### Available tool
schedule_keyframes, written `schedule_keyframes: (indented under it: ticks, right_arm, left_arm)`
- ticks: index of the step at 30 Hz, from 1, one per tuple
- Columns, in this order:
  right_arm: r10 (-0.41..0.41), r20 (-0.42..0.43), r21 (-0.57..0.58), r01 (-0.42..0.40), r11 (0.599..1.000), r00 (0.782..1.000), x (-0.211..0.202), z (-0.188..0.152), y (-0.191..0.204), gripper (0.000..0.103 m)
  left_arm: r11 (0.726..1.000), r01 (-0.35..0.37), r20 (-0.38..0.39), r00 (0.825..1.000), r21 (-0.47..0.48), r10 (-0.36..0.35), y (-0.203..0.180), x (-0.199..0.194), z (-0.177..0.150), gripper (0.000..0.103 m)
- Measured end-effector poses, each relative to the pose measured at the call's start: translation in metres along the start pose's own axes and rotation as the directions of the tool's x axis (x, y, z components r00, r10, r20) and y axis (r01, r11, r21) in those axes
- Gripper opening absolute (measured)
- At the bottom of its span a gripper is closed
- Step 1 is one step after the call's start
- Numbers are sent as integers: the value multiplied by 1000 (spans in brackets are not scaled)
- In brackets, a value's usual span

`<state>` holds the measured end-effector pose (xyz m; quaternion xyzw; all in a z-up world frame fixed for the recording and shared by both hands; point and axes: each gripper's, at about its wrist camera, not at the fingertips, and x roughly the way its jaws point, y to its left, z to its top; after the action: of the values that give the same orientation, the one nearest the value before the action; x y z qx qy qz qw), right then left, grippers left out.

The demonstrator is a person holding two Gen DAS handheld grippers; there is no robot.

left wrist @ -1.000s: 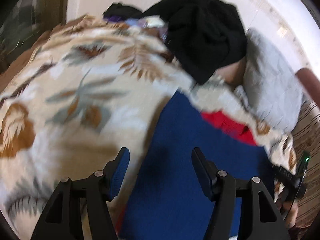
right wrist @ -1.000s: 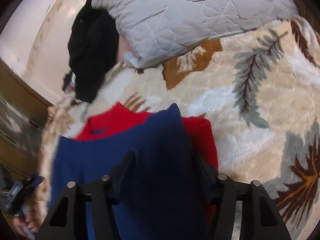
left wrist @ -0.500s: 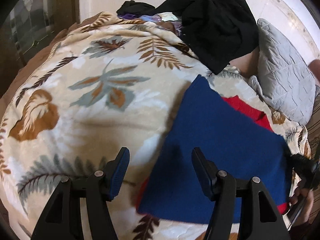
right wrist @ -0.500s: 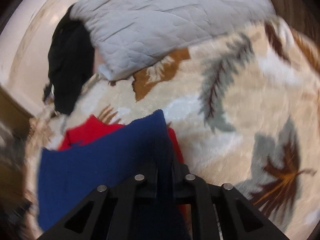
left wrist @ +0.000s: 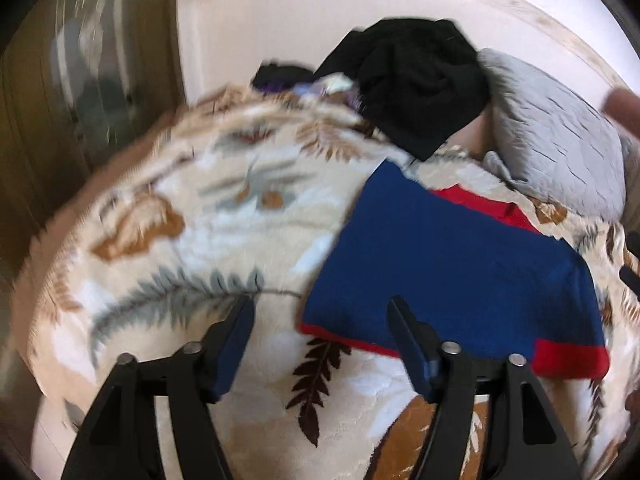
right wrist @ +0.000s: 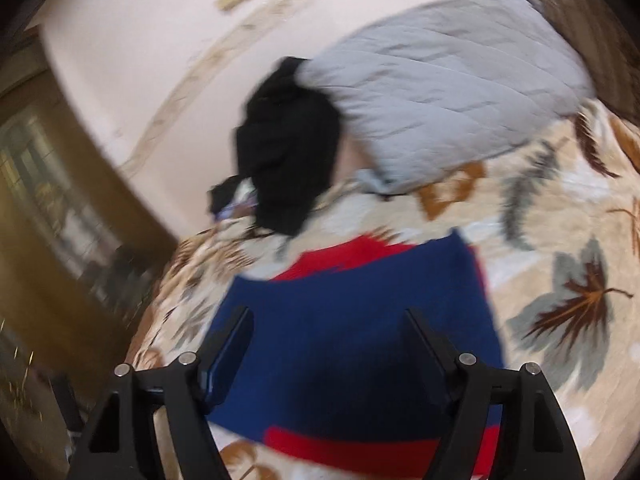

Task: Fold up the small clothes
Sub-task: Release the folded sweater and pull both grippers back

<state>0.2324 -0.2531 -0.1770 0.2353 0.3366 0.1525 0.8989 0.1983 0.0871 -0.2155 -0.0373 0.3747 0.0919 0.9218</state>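
Note:
A blue and red small garment (left wrist: 452,276) lies folded flat on the leaf-patterned blanket (left wrist: 208,240); red shows at its far edge and along its near hem. My left gripper (left wrist: 320,308) is open and empty, above the blanket at the garment's near left corner. In the right wrist view the same garment (right wrist: 352,328) lies under my right gripper (right wrist: 328,316), which is open and empty above its blue panel.
A pile of black clothes (left wrist: 416,80) and a grey quilted pillow (left wrist: 560,136) lie at the head of the bed. A wooden cabinet (left wrist: 80,92) stands to the left. The pale wall (right wrist: 160,60) is behind.
My right gripper was shut on the blue garment half a second ago; it has let go, opened and pulled back. The left gripper has also drawn back, staying open. The garment now lies flat.

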Motion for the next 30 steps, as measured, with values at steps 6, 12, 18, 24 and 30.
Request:
schedule_keyframes:
  ticks: [6,12,18,24,30]
  right_arm:
    - [-9,-29,-62,7,998,1000,3,-33,23,73]
    - [-21,-56,-53,18,998,998,22,-40,17,62]
    - [-151,-261,-10,153,988,953,77,-60,-12,60]
    - [-119,-249,-20,117,993,961,77,-64,-23,55]
    - [-120,-247,-29,116,993,962,75,-66,-23,55]
  left_arm:
    - [999,6,64,998,39,-8,-12,-16,2,80]
    - [999,4,53,999,33,-6,-16,-10,4,80]
    - [998,-17,16,1000,60,16,-24,7,0,80]
    - [997,-51,-21,998,65,52,-23,20,-5,80]
    - [996,-57,8,998,73,57,-27,13,-4,80]
